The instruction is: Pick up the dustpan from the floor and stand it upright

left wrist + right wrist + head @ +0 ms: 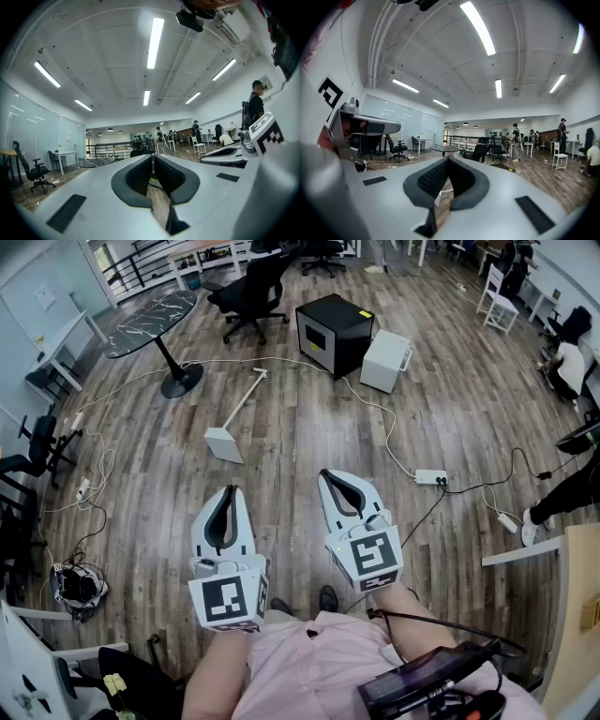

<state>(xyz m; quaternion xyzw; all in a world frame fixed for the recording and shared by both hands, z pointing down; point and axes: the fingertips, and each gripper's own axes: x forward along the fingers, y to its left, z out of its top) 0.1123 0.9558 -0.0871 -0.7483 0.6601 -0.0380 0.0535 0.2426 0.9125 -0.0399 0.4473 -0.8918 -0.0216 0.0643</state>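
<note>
Matt white plastic dustpan (223, 443) on streaky, satin-finished wooden floor (450, 409)

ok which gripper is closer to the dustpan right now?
Left. The left gripper sits just short of the dustpan, almost in line with its pan end. The right gripper is off to the dustpan's right, farther away.

Left of centre, the dustpan (225, 442) is white on the brown, grey-streaked plank floor (291, 442). Upper left, the table (150, 322) is black with white veins. The left gripper (228, 491) and right gripper (325, 474) are white with black pads and black-and-white square markers.
</note>
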